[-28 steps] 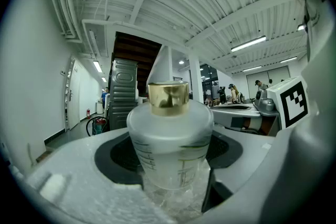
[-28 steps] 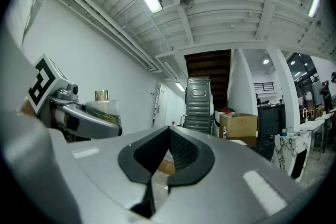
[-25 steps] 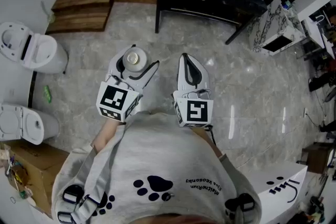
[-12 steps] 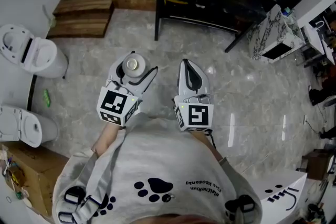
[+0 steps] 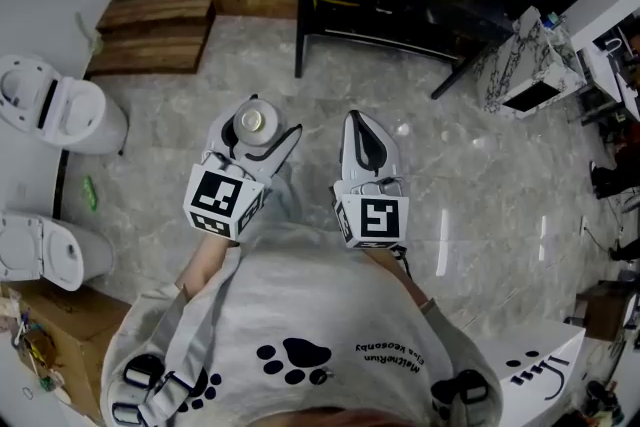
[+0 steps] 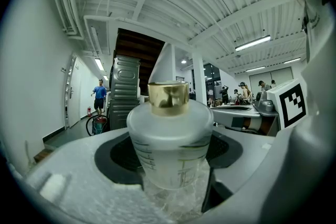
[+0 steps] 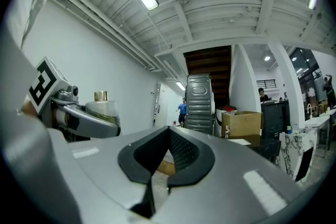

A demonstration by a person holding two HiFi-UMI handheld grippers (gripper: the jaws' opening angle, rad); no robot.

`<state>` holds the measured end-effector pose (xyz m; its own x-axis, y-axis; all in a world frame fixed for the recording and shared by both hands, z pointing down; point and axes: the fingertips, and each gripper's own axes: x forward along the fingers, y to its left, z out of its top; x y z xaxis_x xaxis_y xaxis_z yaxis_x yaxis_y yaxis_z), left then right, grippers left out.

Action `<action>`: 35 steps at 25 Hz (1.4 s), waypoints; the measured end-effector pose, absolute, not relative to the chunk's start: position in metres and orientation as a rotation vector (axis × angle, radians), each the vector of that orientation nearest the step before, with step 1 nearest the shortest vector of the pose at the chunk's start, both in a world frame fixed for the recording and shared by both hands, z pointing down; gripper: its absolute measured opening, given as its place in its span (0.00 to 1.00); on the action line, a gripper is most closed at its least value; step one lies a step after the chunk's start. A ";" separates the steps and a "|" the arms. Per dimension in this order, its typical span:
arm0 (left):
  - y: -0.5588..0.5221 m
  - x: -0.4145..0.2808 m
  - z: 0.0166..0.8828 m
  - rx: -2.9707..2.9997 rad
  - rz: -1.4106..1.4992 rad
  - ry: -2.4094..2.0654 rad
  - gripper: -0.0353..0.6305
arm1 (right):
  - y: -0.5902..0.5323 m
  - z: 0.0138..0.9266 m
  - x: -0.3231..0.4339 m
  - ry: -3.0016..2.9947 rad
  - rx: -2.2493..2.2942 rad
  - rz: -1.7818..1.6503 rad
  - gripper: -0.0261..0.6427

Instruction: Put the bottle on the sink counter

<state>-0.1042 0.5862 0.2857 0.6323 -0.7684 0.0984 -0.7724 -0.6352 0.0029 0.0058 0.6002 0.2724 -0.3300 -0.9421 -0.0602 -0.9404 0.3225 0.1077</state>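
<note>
A frosted, round-shouldered bottle (image 6: 170, 139) with a shiny gold cap (image 6: 168, 98) stands upright in the left tongs (image 5: 262, 127), whose wide-spread grey jaws clasp its body above a polished, marble-veined floor (image 5: 480, 175). Just right of the bottle, the right tongs (image 5: 353, 120) hang pinched together and empty. Two glossy white toilets (image 5: 60, 105) sit well left of the bottle.

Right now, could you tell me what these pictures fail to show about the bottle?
Head view: the bottle below its cap, hidden by the cap and the left gripper.
Left gripper view: its base, hidden by the gripper; its print, too blurred to read.
Right gripper view: lower half, behind that gripper.
</note>
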 end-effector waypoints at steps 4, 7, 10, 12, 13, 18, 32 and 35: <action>0.544 -0.108 0.292 2.790 0.135 -1.304 0.57 | 0.557 0.278 0.003 -2.523 1.820 -0.180 0.04; 0.505 -0.114 0.294 2.791 0.139 -1.298 0.57 | 0.518 0.280 -0.004 -2.517 1.820 -0.173 0.04; 0.464 -0.121 0.293 2.815 0.149 -1.300 0.57 | 0.478 0.280 -0.012 -2.514 1.823 -0.178 0.04; 0.439 -0.123 0.292 2.827 0.162 -1.286 0.57 | 0.454 0.279 -0.017 -2.509 1.832 -0.181 0.04; 0.428 -0.124 0.293 2.829 0.171 -1.274 0.57 | 0.443 0.278 -0.018 -2.504 1.838 -0.181 0.04; 0.375 -0.127 0.294 2.843 0.180 -1.234 0.57 | 0.391 0.279 -0.023 -2.478 1.872 -0.168 0.04; 0.282 -0.123 0.297 2.886 0.159 -1.119 0.57 | 0.306 0.284 -0.024 -2.396 1.946 -0.168 0.04; 0.273 -0.121 0.298 2.889 0.158 -1.107 0.57 | 0.298 0.287 -0.024 -2.387 1.948 -0.168 0.04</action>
